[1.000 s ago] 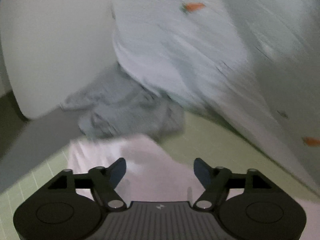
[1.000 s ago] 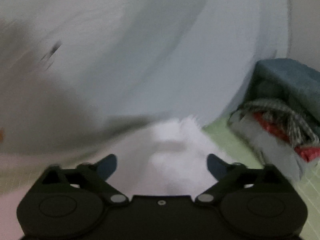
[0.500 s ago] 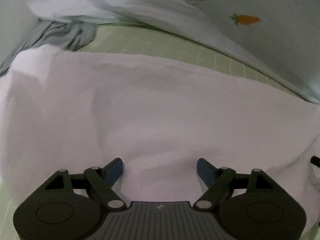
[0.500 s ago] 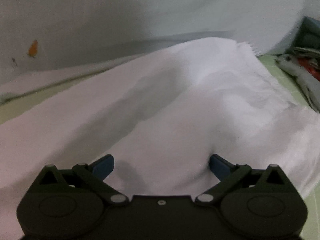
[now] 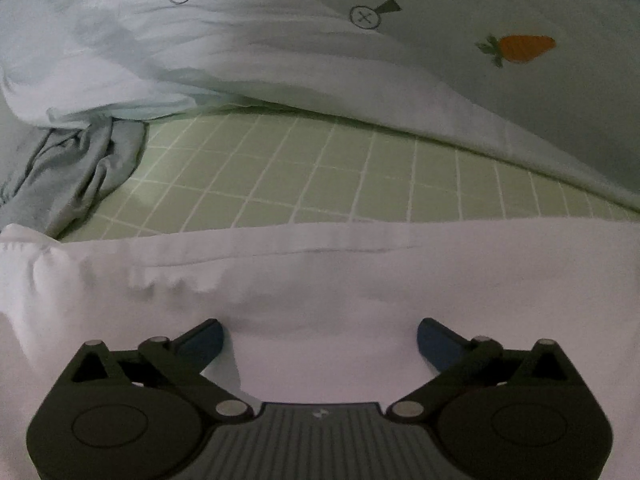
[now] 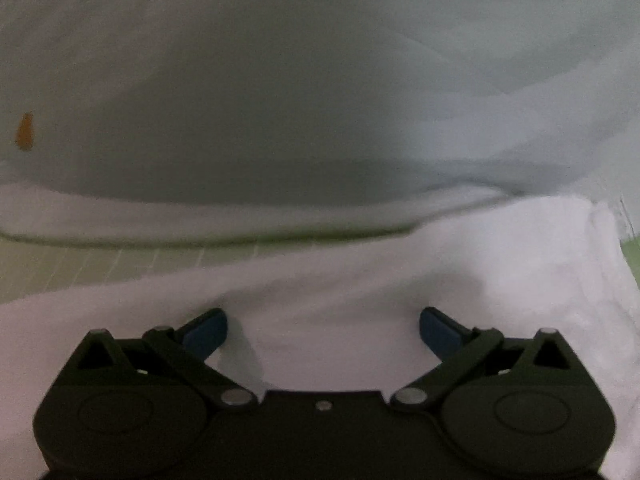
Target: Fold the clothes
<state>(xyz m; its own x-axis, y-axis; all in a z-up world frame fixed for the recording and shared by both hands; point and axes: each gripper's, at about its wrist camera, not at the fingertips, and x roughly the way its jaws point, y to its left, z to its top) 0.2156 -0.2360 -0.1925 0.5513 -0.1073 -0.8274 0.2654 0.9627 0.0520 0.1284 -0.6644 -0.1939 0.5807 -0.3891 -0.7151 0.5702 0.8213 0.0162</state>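
A white garment [image 5: 320, 272] lies spread on the green gridded mat [image 5: 320, 168]. It fills the lower half of both wrist views, and shows in the right wrist view [image 6: 440, 264] with a raised fold on the right. My left gripper [image 5: 320, 340] is open, low over the white cloth, with nothing between its blue fingertips [image 5: 204, 340]. My right gripper [image 6: 323, 334] is also open and low over the same cloth, with nothing held.
A pale blue sheet with carrot prints [image 5: 440, 40] is heaped along the far side of the mat; it fills the upper right wrist view [image 6: 320, 80]. A crumpled grey garment [image 5: 80, 168] lies at the far left.
Both grippers have dropped low over the white garment, which now lies spread flat on the mat. The view has steadied from blur. Both grippers stay open.
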